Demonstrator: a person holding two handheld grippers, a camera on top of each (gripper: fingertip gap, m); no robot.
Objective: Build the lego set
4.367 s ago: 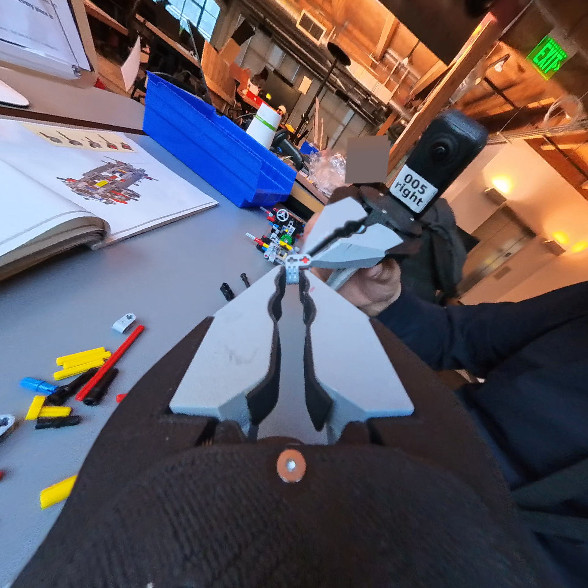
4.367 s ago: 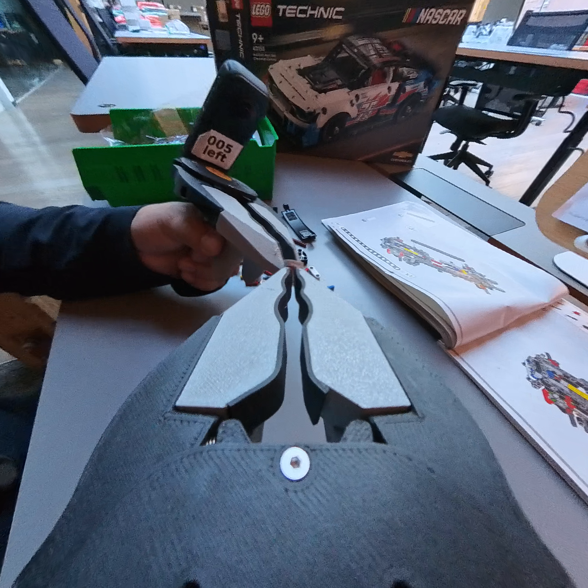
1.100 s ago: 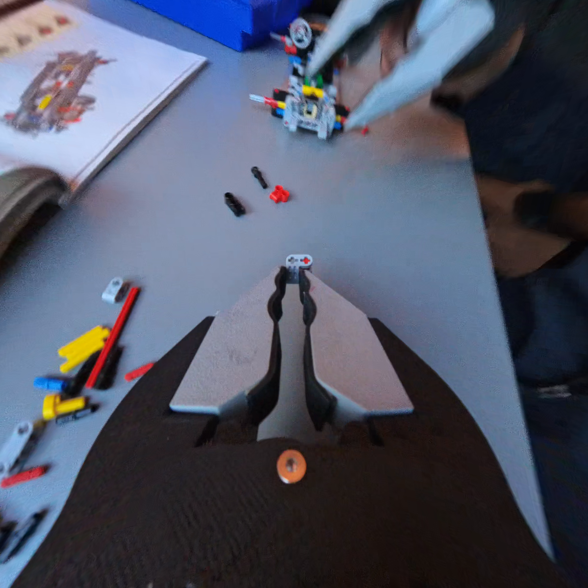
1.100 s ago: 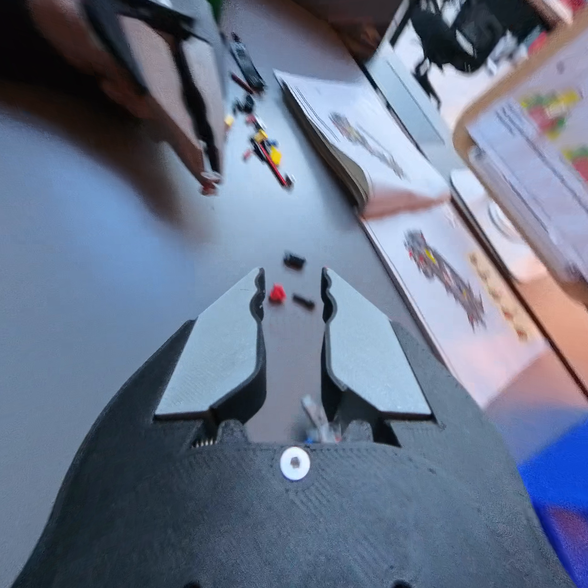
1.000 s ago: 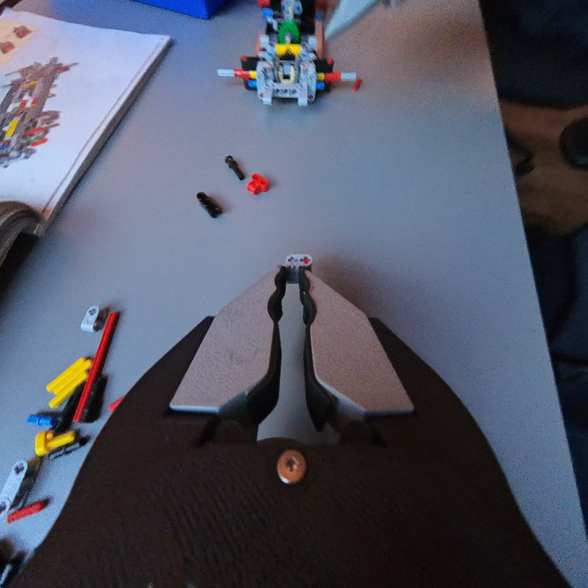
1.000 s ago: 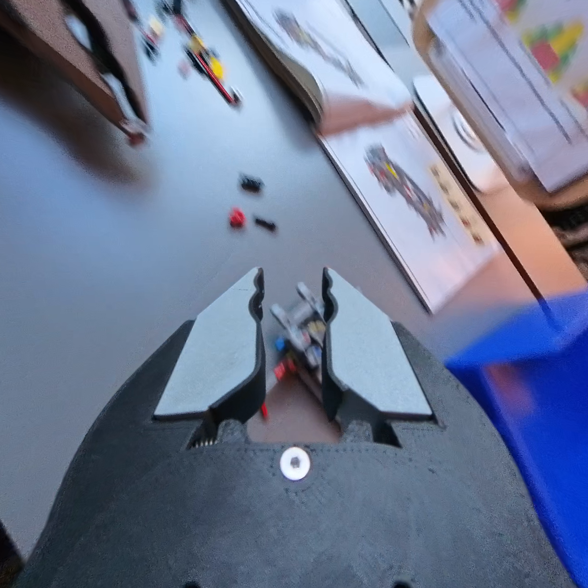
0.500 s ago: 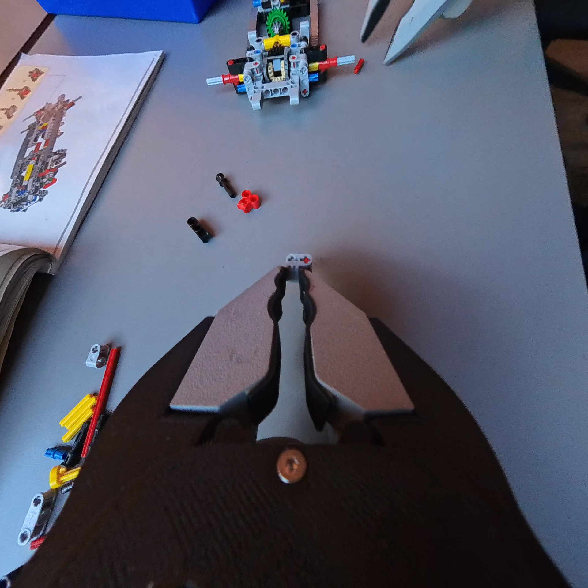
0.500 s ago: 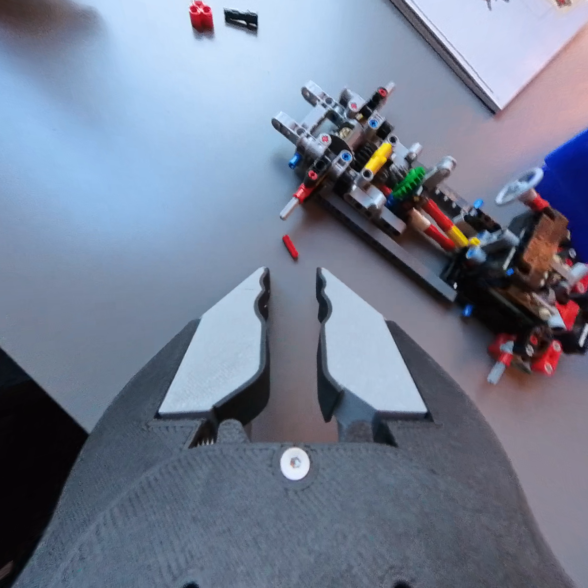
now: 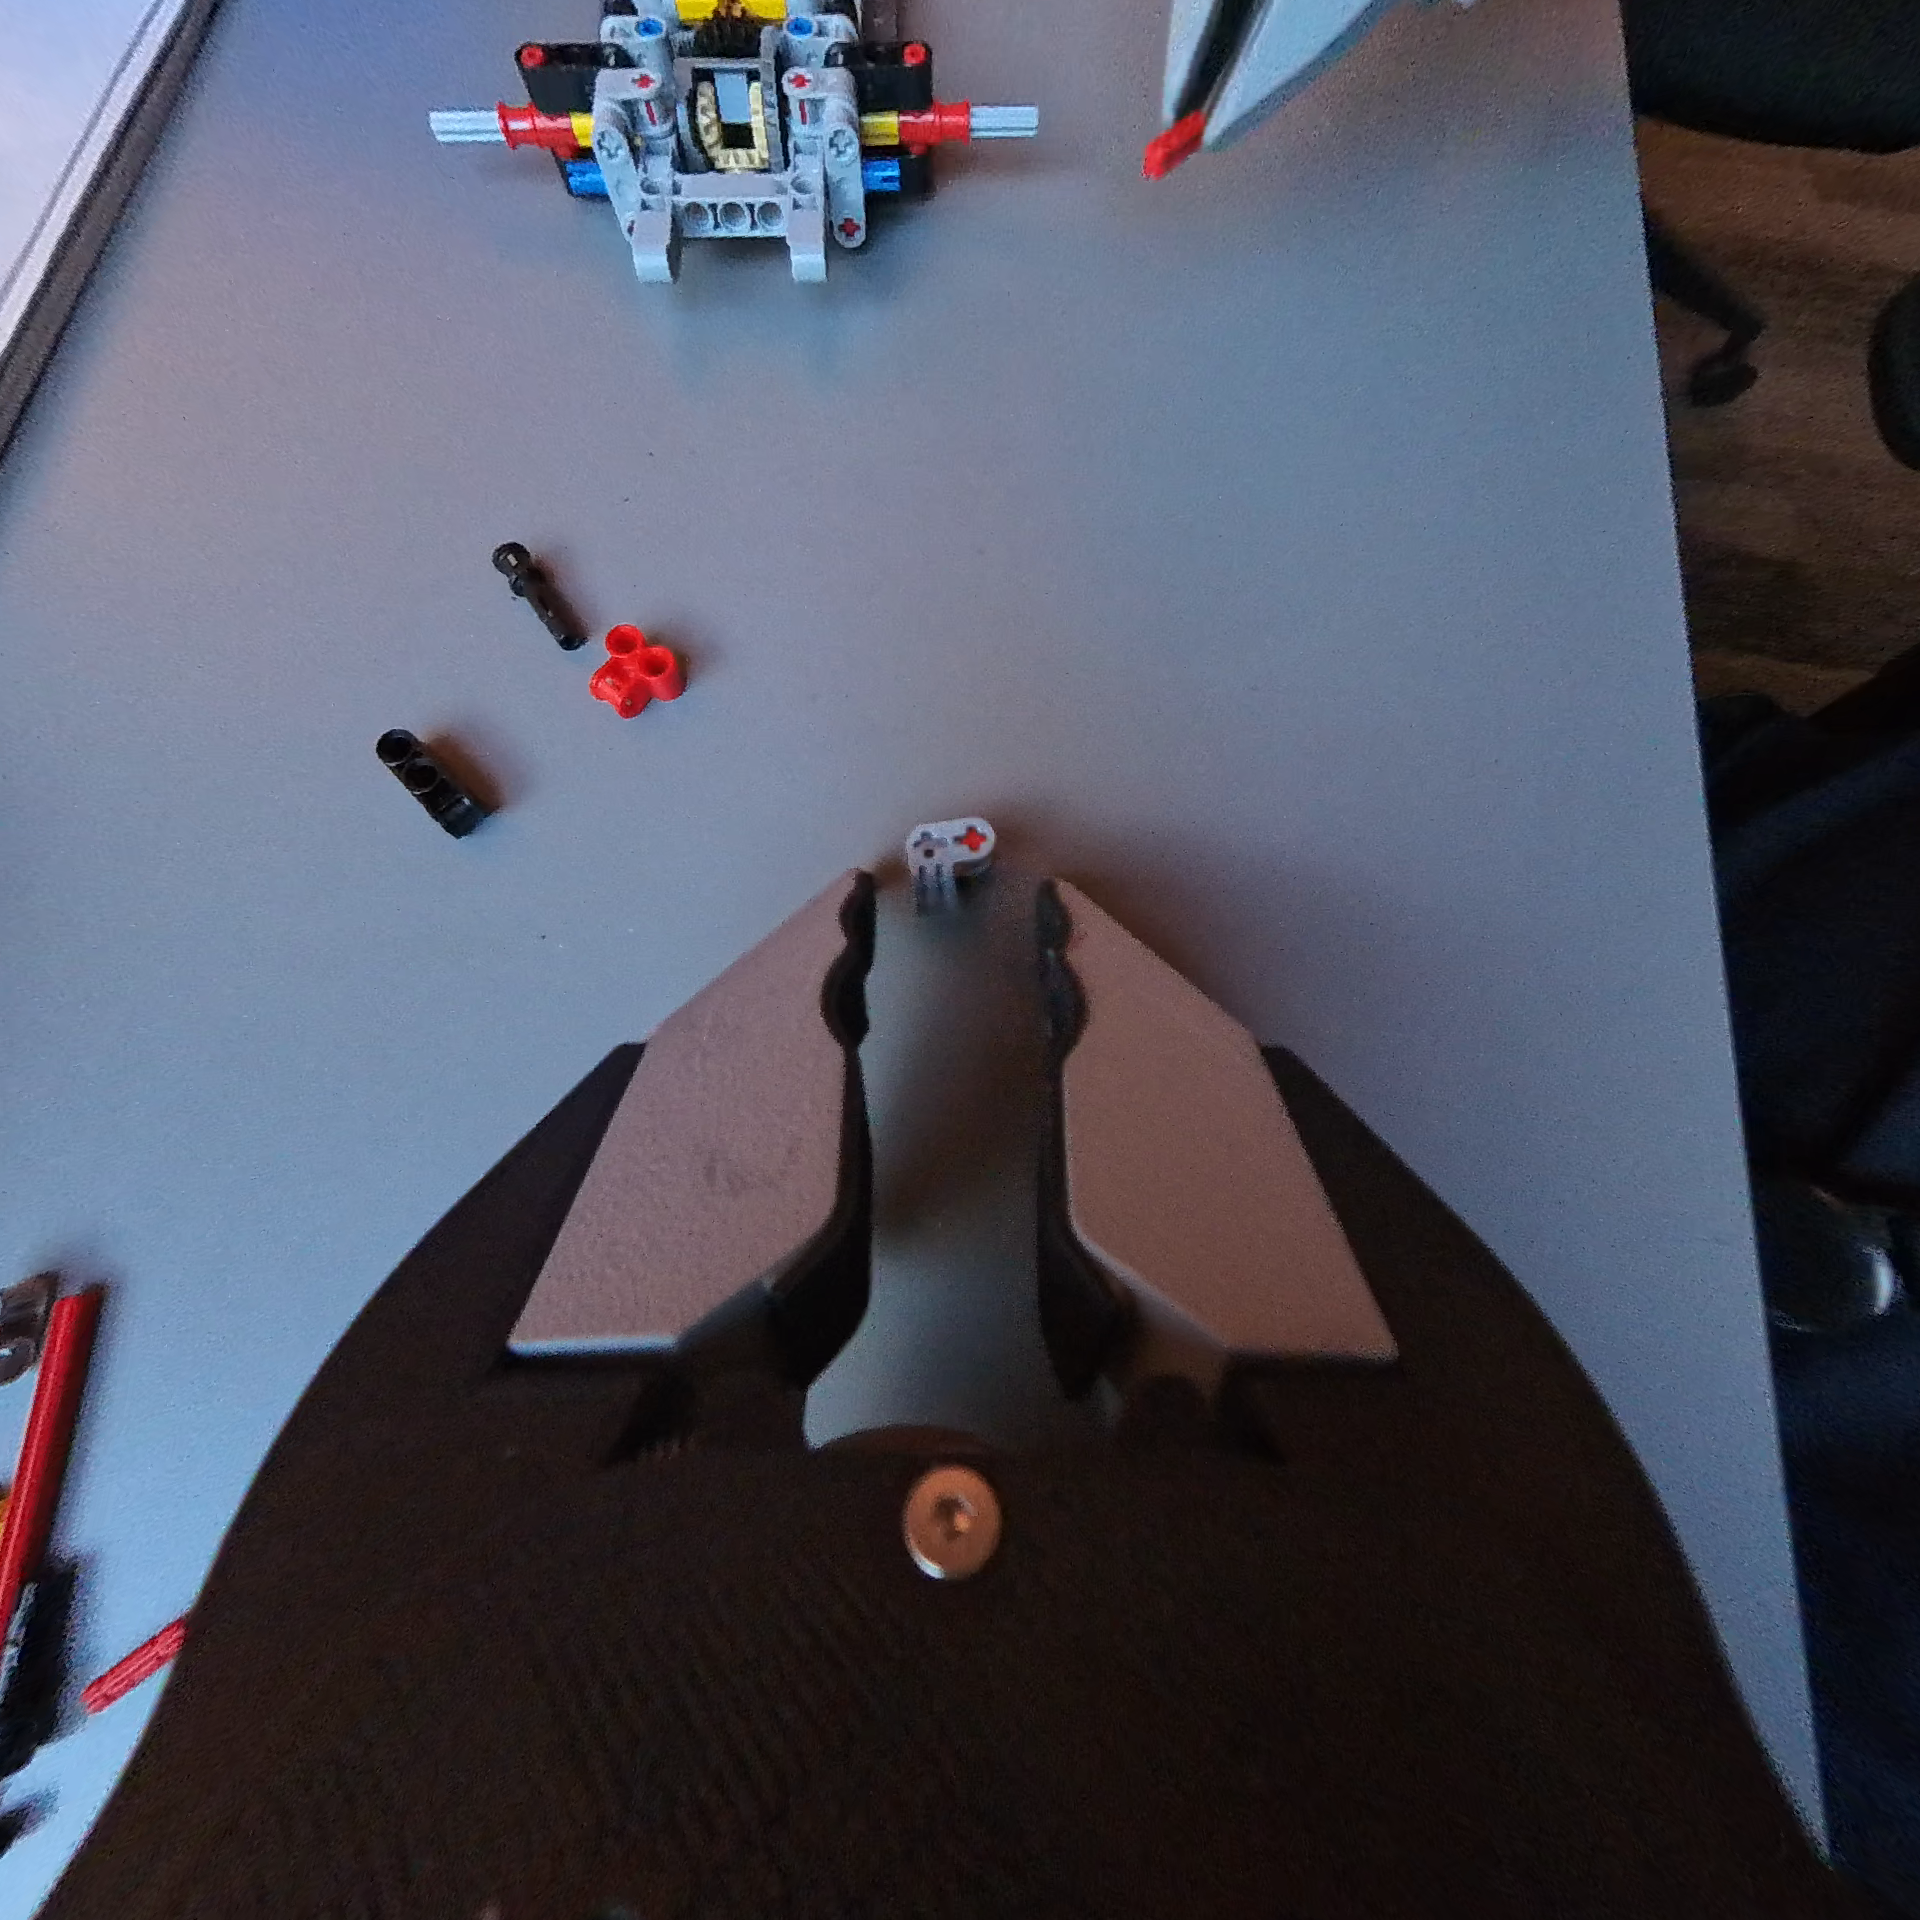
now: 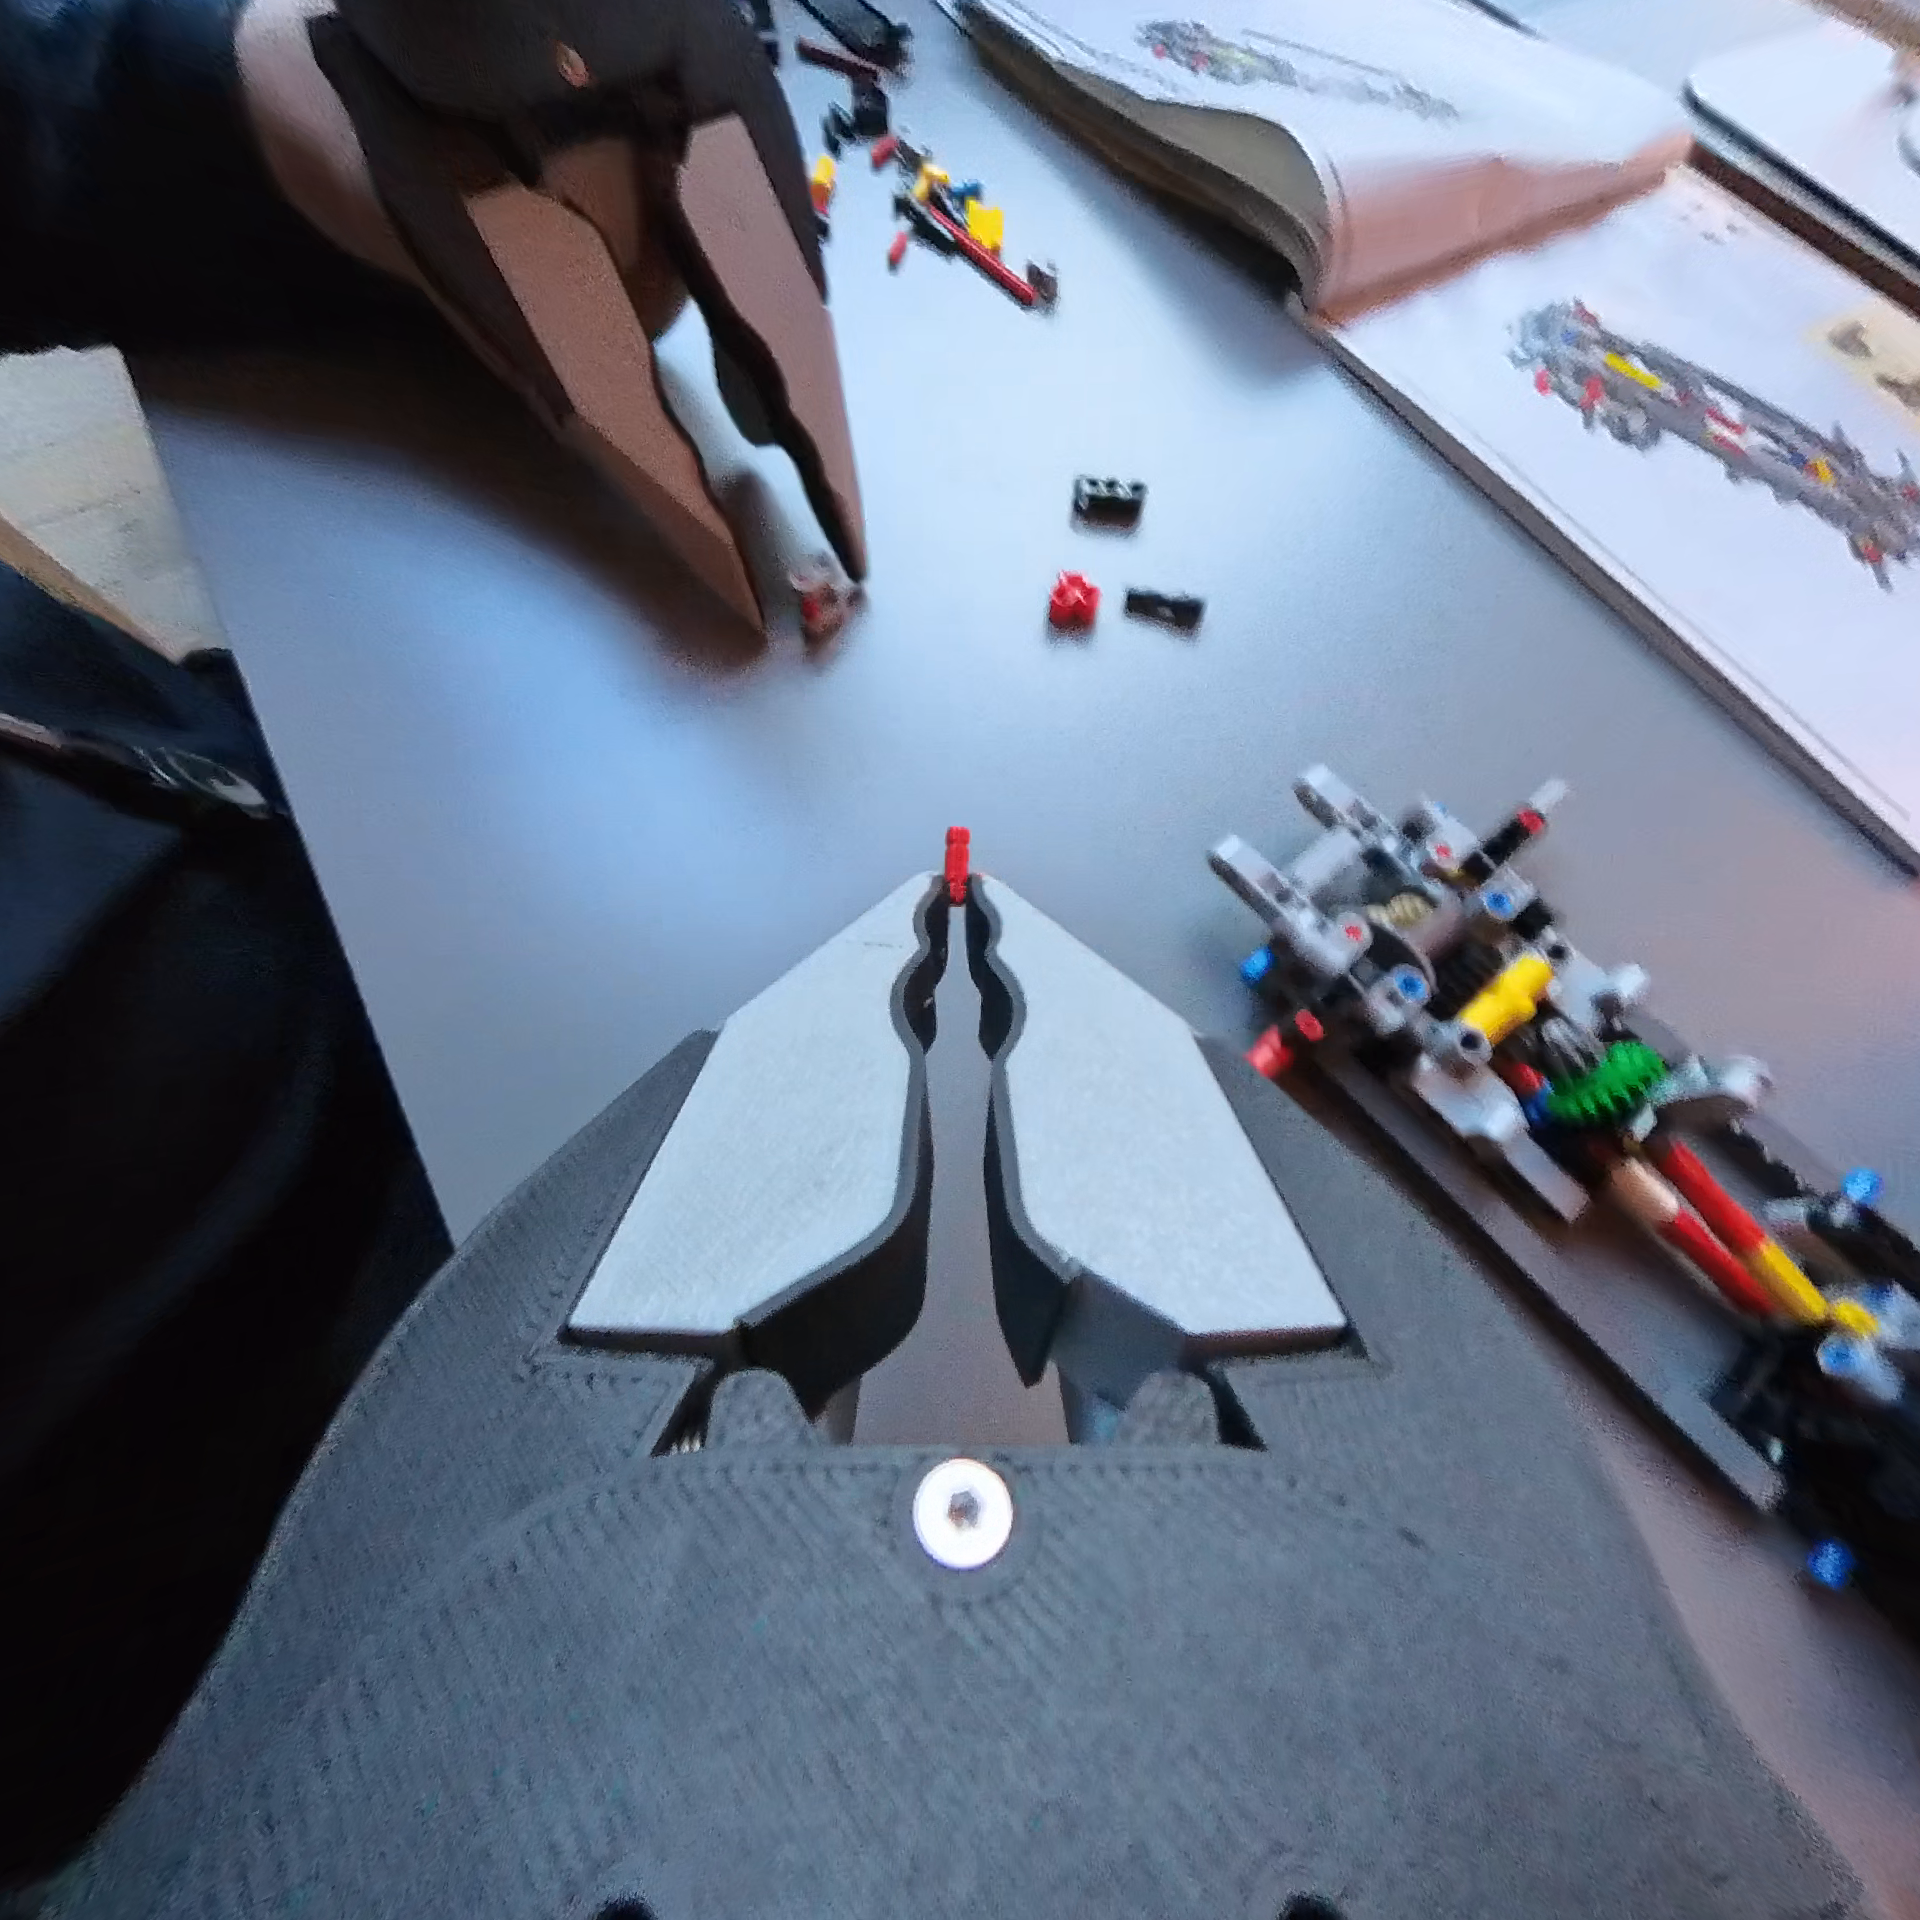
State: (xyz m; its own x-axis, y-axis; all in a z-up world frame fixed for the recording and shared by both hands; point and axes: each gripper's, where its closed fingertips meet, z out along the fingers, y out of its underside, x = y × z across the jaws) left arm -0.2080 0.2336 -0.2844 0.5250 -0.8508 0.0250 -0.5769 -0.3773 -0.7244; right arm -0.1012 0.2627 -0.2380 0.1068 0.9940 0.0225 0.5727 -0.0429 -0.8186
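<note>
My left gripper (image 9: pixel 956 885) is open low over the grey table (image 9: pixel 1247 623). A small grey connector with a red cross-shaped insert (image 9: pixel 951 847) stands on the table just past its fingertips, with a gap to each pad. It also shows in the right wrist view (image 10: pixel 826 603) at the left gripper's tips (image 10: pixel 810 592). My right gripper (image 10: pixel 956 894) is shut on a small red pin (image 10: pixel 956 854) that sticks out beyond its tips. The right gripper (image 9: pixel 1205 94) and the pin (image 9: pixel 1172 145) also show at the top of the left wrist view.
A partly built brick chassis (image 9: pixel 727 135) lies ahead, to the right of my right gripper (image 10: pixel 1507 1039). A red connector (image 9: pixel 636 670) and two black pins (image 9: pixel 436 769) (image 9: pixel 538 594) lie on the table. An open instruction book (image 10: pixel 1351 125) and loose parts (image 10: pixel 956 218) lie farther off. The table edge (image 9: pixel 1673 727) runs along the right. Spacing between my two grippers at the tips: around 12 cm. Measured from the fingertips, the red connector (image 9: pixel 636 670) is 6 cm or so from the left gripper and 12 cm from the right. Look for it in the right wrist view (image 10: pixel 1066 588) too.
My left gripper opened and let go of the grey connector, which now stands on the table. My right gripper closed on the red pin that lay beside the chassis.
</note>
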